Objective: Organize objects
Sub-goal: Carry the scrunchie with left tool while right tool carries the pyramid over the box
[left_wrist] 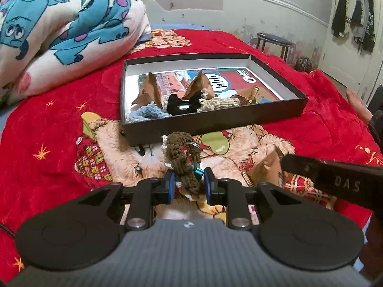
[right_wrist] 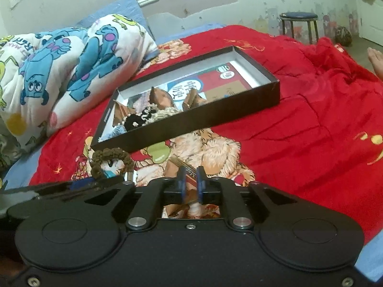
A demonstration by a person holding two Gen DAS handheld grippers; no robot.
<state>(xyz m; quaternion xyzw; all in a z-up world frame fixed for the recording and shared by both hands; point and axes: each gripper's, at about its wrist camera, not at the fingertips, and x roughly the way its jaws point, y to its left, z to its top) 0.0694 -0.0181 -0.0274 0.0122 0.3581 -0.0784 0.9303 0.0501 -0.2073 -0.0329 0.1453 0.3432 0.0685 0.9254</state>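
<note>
A brown crocheted keychain [left_wrist: 183,157] with a metal ring and blue clip lies on the red bedspread in front of the black box [left_wrist: 239,122]. My left gripper [left_wrist: 188,183] straddles its near end, jaws partly closed around it. In the right wrist view the keychain [right_wrist: 110,161] sits left of my right gripper [right_wrist: 190,181], whose jaws are narrowly parted over a brown snack packet [right_wrist: 174,167], also visible in the left wrist view [left_wrist: 265,169]. The box [right_wrist: 191,124] holds blue, black and cream crocheted pieces and several brown packets.
A rolled cartoon blanket [left_wrist: 64,31] lies at the left of the bed. A stool [left_wrist: 274,41] and a ball [left_wrist: 304,63] stand beyond the bed. A person's hand [left_wrist: 357,105] rests at the right edge.
</note>
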